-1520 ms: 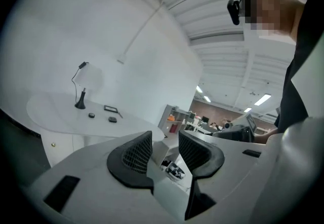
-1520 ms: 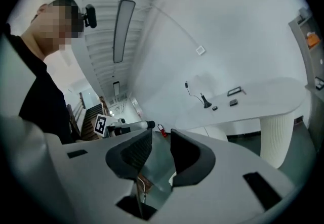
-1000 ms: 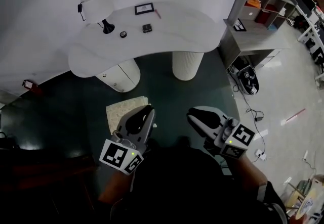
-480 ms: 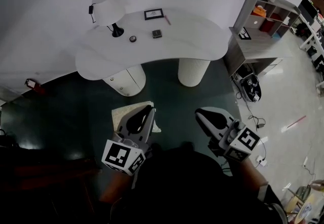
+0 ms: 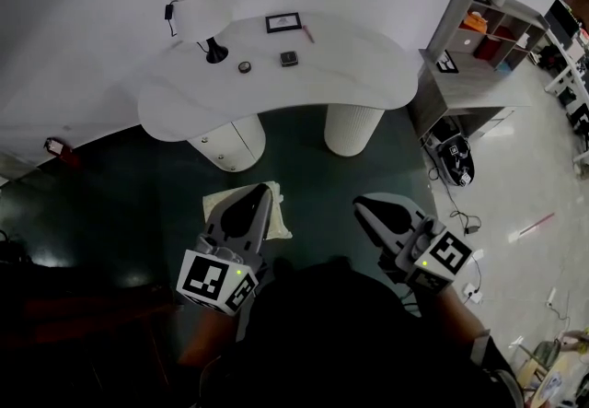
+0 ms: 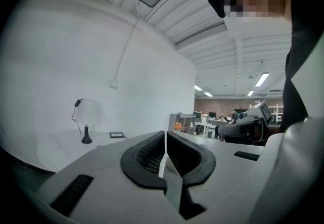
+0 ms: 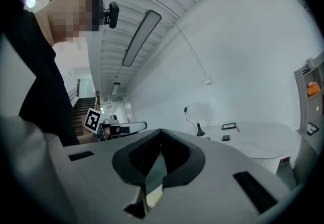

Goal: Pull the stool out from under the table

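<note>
Head view shows the stool (image 5: 226, 205), a pale square seat, standing on the dark floor (image 5: 110, 213) clear of the white table (image 5: 350, 75)'s front edge, before the left pedestal (image 5: 230, 141). The left gripper (image 5: 260, 191) hangs over the stool's right edge and hides part of it; whether they touch cannot be told. The right gripper (image 5: 362, 204) is well apart from the stool, over bare floor. In the left gripper view the left gripper (image 6: 165, 135) has its jaws pressed together with nothing between them. In the right gripper view the right gripper (image 7: 161, 132) is likewise closed and empty. A lamp (image 5: 204, 17) stands near the table's back-left edge.
</note>
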Demonstrator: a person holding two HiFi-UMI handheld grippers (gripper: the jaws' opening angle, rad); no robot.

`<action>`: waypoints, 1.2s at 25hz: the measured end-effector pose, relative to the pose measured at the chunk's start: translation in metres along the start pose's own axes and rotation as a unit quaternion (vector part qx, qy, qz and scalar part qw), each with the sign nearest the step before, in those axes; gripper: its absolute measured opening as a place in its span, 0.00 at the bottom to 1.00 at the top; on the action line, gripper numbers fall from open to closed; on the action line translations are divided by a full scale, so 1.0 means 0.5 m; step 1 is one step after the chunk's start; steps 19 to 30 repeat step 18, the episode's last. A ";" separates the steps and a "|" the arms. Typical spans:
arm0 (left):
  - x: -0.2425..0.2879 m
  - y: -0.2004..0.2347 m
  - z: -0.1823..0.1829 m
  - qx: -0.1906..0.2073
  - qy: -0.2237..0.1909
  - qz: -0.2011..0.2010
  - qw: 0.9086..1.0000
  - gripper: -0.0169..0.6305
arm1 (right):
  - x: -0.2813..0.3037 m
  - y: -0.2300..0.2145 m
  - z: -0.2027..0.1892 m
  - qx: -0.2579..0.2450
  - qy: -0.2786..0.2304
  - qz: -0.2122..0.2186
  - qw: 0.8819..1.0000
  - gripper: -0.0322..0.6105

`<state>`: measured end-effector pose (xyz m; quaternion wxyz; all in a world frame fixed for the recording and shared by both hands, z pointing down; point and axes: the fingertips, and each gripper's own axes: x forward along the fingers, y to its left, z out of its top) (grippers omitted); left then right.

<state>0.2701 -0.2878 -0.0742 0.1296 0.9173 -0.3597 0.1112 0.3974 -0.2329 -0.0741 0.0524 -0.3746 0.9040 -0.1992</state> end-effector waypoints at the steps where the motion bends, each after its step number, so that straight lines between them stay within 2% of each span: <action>1: 0.001 0.000 -0.001 -0.001 0.000 0.000 1.000 0.06 | 0.000 -0.001 -0.001 0.000 0.001 0.001 1.000 0.08; 30: 0.002 -0.012 -0.013 0.001 0.006 -0.004 1.000 0.06 | 0.007 -0.011 -0.017 0.003 0.009 -0.001 1.000 0.08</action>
